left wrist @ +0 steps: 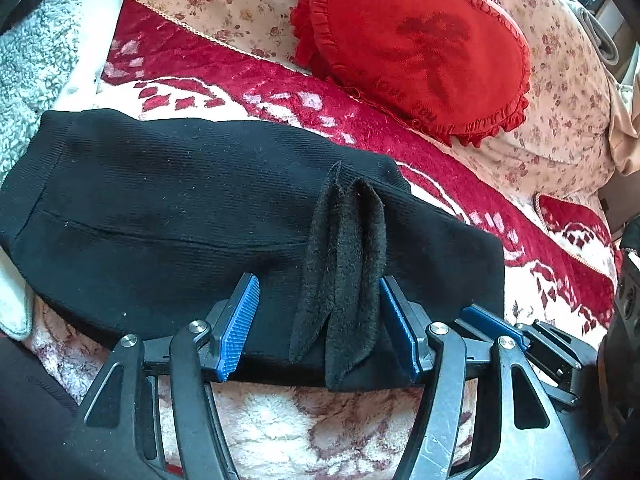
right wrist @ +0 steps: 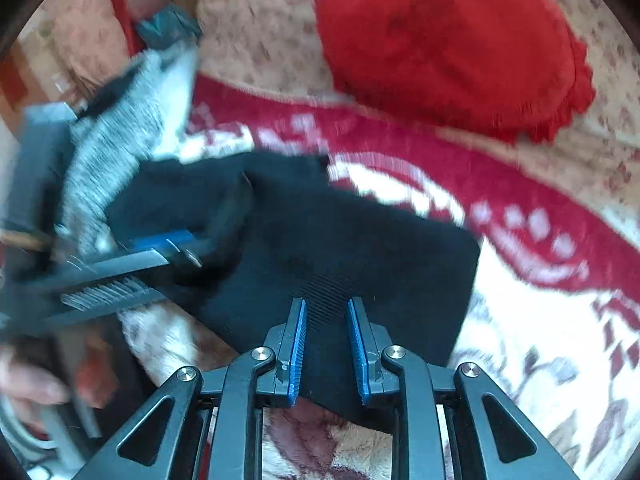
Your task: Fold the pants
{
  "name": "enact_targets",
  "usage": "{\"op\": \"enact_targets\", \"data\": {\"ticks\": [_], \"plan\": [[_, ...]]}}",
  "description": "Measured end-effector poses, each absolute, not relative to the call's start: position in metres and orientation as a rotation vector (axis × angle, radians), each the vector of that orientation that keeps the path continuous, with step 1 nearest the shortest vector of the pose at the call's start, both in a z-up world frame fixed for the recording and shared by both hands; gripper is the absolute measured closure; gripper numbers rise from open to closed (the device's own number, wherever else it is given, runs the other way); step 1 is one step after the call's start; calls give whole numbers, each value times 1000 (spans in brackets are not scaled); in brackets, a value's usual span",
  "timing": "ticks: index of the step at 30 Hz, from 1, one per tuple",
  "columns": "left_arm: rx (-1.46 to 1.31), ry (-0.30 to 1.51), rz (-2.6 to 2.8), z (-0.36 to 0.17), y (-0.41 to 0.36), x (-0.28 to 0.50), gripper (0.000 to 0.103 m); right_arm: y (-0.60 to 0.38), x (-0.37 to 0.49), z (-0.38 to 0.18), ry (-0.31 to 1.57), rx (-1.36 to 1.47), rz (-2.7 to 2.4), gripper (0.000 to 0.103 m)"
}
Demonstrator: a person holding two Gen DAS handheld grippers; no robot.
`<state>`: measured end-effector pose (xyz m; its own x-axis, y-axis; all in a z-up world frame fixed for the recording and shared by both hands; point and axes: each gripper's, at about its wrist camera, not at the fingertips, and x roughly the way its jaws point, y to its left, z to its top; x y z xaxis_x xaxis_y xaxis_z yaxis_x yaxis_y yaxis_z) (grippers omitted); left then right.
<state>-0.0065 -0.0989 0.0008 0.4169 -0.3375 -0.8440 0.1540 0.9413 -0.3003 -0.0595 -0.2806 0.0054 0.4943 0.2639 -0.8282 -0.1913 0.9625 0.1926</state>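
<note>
Pants [left wrist: 180,208] lie folded across frame centre on blanket [left wrist: 280,432]; left gripper [left wrist: 316,328] spread astride fuzzy cuffs, right gripper [right wrist: 326,344] half-spread, gripping nothing; next fold needs near-edge pinch

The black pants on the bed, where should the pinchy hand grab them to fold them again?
Probably the near edge of the black pants, coming from the front. That edge lies flat on the fuzzy blanket right by the left gripper, whose pads stand apart around a raised fleecy fold. The far edge lies farther off, toward the red cushion.
</note>
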Motion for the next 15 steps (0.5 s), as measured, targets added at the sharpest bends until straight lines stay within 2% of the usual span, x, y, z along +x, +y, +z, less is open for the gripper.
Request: {"op": "enact_targets", "data": {"ticks": [15], "plan": [[-137,1033,-216,21,-72,-23,42,-266,-50,30,995,133,295,83]]}}
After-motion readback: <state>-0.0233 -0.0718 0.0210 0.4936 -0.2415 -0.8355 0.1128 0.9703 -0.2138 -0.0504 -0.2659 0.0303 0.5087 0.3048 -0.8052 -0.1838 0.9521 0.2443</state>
